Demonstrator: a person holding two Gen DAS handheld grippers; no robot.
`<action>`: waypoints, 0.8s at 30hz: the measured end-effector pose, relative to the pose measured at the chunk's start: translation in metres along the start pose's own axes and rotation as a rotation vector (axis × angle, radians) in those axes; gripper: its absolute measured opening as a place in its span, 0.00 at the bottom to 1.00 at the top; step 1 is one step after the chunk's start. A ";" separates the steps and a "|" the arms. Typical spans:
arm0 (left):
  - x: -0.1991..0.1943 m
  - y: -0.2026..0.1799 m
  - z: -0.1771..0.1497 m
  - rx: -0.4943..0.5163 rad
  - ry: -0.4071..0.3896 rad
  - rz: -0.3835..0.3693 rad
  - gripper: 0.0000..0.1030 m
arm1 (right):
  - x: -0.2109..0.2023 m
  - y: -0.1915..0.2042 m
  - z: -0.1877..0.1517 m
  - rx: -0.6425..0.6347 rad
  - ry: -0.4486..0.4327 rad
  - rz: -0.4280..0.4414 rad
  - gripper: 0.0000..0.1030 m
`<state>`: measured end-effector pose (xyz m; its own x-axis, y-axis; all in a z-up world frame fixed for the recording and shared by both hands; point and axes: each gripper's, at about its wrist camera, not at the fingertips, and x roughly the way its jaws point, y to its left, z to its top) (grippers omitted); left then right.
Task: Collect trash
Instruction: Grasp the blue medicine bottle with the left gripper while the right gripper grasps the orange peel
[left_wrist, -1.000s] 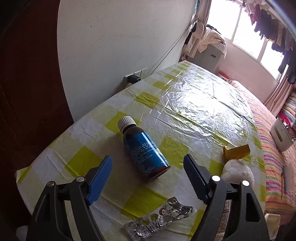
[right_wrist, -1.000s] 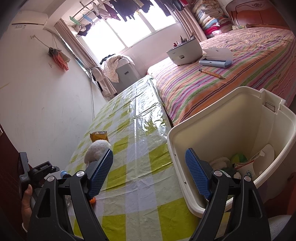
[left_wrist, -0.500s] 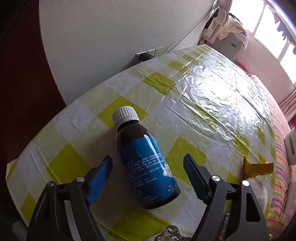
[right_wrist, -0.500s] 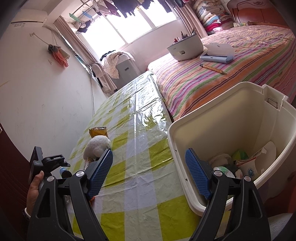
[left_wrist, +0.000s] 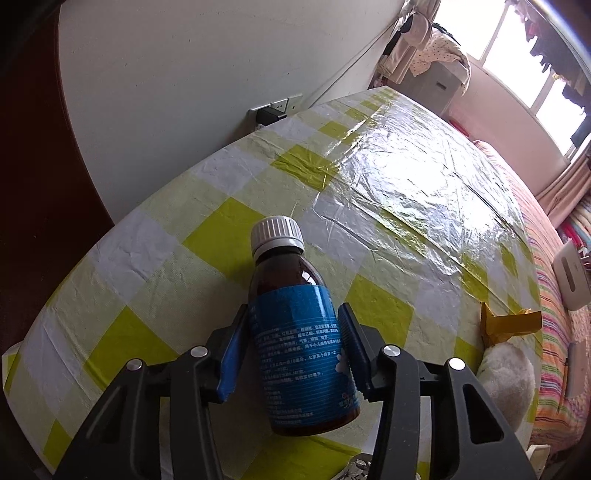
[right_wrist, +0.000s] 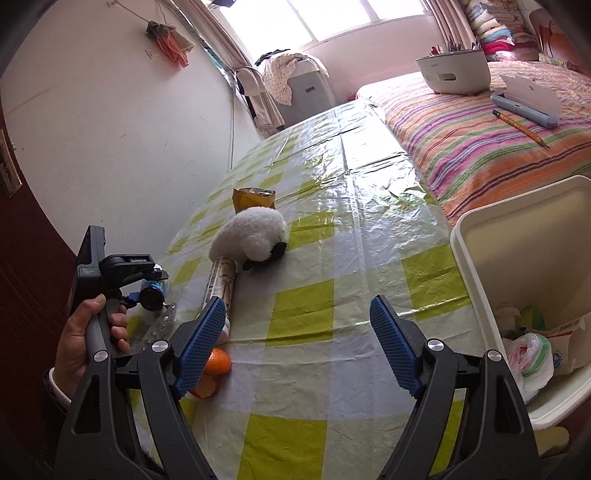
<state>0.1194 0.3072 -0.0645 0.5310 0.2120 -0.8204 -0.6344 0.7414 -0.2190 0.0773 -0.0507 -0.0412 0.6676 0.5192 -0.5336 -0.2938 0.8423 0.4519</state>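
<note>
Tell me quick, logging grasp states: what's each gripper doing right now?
Left gripper: closed on the brown medicine bottle.
Right gripper: open, holding nothing.

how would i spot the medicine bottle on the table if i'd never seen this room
Find the table with the yellow-and-white checked plastic cloth against the white wall. At its near end, the left gripper is closed on a brown glass bottle lying down. Only it has a blue label and white ribbed cap.

Left gripper (left_wrist: 293, 349), low in the frame, has both blue pads pressed against a bottle (left_wrist: 299, 332). Right gripper (right_wrist: 297, 343) is spread wide, holding nothing.
</note>
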 end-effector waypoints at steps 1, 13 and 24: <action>-0.001 0.000 -0.001 0.010 -0.003 -0.006 0.44 | 0.004 0.006 0.000 -0.014 0.013 0.014 0.77; -0.033 0.003 -0.015 0.070 -0.116 -0.059 0.41 | 0.028 0.056 -0.032 -0.155 0.164 0.163 0.77; -0.052 -0.010 -0.028 0.150 -0.178 -0.125 0.40 | 0.048 0.089 -0.042 -0.329 0.234 0.094 0.34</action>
<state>0.0826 0.2711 -0.0340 0.6989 0.2123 -0.6830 -0.4744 0.8522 -0.2205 0.0544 0.0551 -0.0571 0.4652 0.5829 -0.6662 -0.5745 0.7714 0.2738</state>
